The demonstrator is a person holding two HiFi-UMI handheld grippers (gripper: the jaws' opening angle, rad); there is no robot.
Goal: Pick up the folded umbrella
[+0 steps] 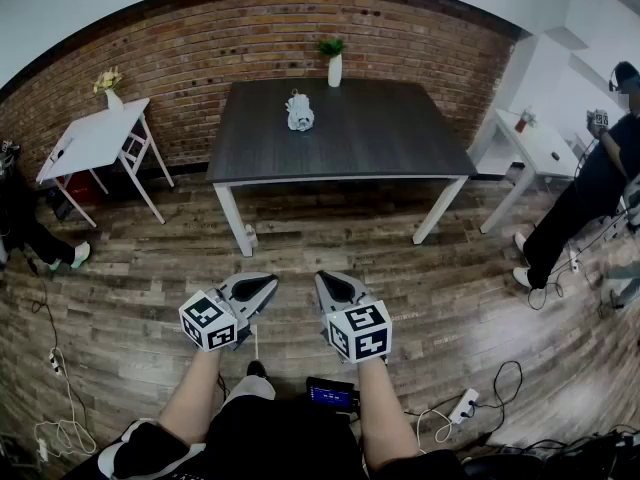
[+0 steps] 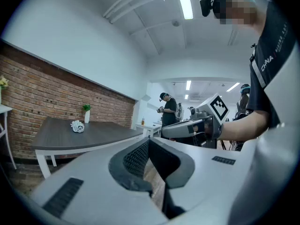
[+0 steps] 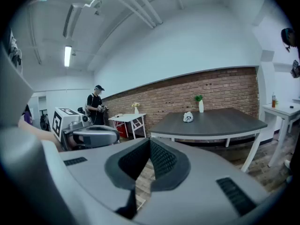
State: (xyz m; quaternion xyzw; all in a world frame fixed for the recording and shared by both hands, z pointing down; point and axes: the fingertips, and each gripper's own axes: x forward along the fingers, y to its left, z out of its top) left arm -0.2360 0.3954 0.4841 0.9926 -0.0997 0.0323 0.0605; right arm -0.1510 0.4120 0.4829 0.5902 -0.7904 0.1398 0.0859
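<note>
One folded umbrella (image 1: 299,114) lies on the dark desk (image 1: 400,148), well ahead of me, near one vase (image 1: 334,68). It looks light, with soft and probably slippery bunched fabric, so I'd grip across its firmer middle. My left gripper (image 1: 262,290) and right gripper (image 1: 330,286) have their jaws closed and empty.

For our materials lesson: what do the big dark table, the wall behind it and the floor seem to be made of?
Table: dark matt top with faint grain, likely wood laminate.
Wall: bare red brick, mortar joints visible.
Floor: plank pattern in mixed browns; wood or wood-look vinyl, cannot tell.
</note>
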